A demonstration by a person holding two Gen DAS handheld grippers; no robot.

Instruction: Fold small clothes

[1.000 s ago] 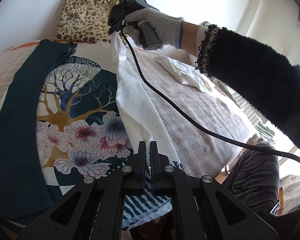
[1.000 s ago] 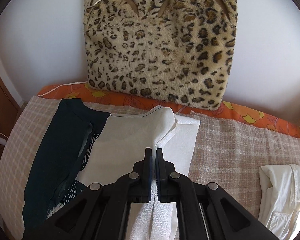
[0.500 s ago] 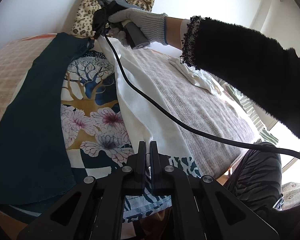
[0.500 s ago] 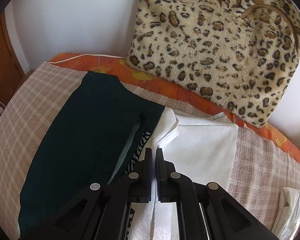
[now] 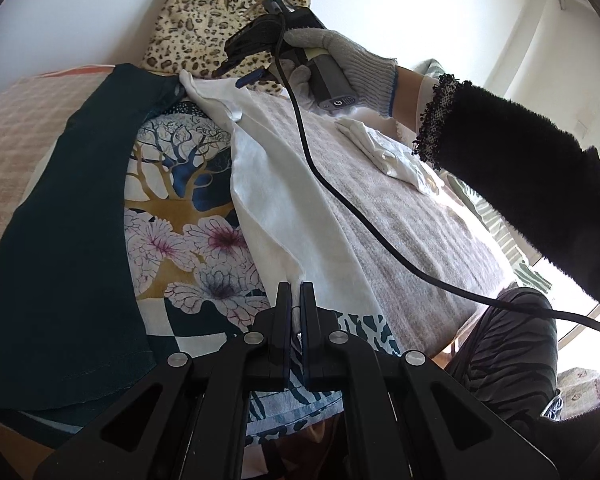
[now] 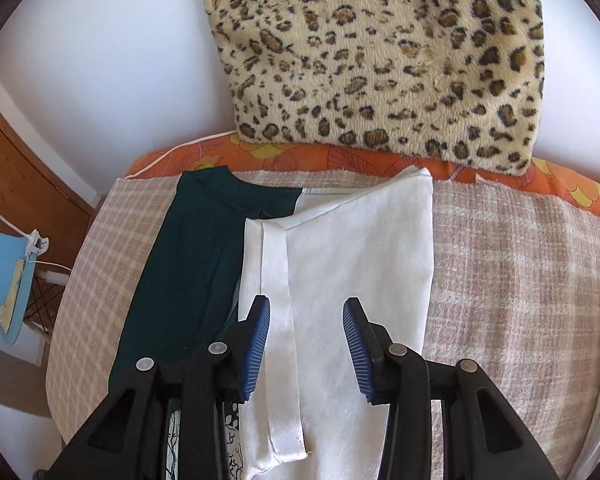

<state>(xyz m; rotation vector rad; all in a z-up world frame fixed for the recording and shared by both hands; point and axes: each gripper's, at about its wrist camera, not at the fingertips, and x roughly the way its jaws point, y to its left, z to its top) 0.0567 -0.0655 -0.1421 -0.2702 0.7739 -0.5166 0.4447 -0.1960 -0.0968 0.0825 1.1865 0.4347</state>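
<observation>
A small garment with a tree-and-flower print and a dark teal panel lies spread on the bed. Its white inner side is folded over along the right, and in the right wrist view the same white flap lies flat under the jaws. My left gripper is shut on the near hem of that flap. My right gripper hovers above the flap's far end with its jaws opening, and nothing is pinched between the blue pads. In the left wrist view the right gripper sits just past the flap's far corner, held by a gloved hand.
A leopard-print cushion leans on the wall behind the bed. A crumpled white cloth lies to the right on the checked cover. A black cable trails across the flap. A blue object stands off the bed's left edge.
The right gripper carried the flap's far corner leftward, then let go and opened, and the flap now lies flat. The left gripper kept its hold on the near hem.
</observation>
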